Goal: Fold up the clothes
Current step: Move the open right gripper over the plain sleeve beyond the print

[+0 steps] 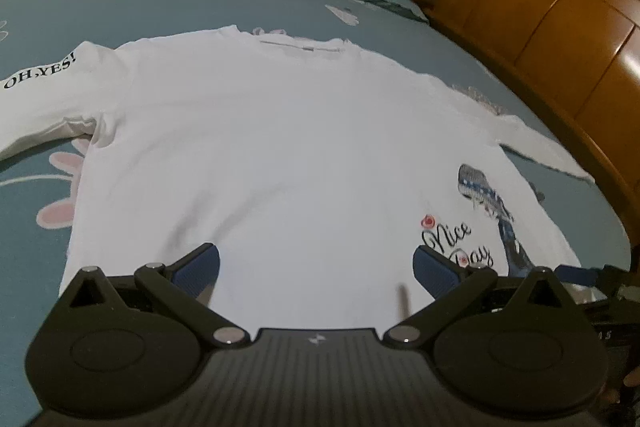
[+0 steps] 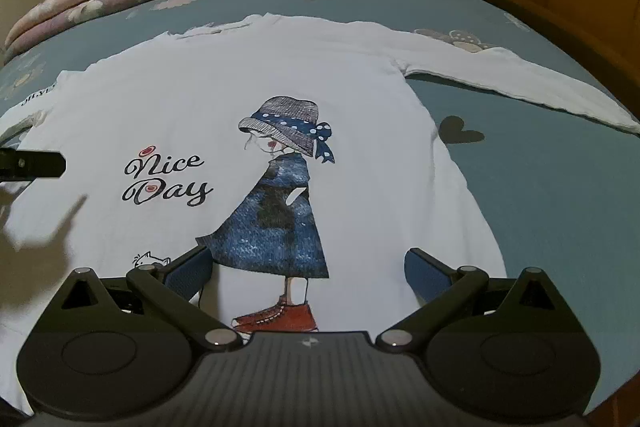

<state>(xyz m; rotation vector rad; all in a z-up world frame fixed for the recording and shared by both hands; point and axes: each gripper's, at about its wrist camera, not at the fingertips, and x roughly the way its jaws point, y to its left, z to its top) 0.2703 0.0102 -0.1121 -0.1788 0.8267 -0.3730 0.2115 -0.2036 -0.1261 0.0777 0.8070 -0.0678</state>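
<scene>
White shirt (image 1: 280,147) lying flat on the blue bedsheet (image 1: 36,267)

Left wrist view: the left gripper (image 1: 316,267) is hovering spread over the hem. Right wrist view: the right gripper (image 2: 308,267) is hovering spread (straddling the printed girl (image 2: 280,187)).

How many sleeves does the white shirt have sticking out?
2. One sleeve, with "OH,YES!" printed on it, stretches out on the left side of the white shirt. The other sleeve stretches out on the right, toward the wooden headboard.
</scene>
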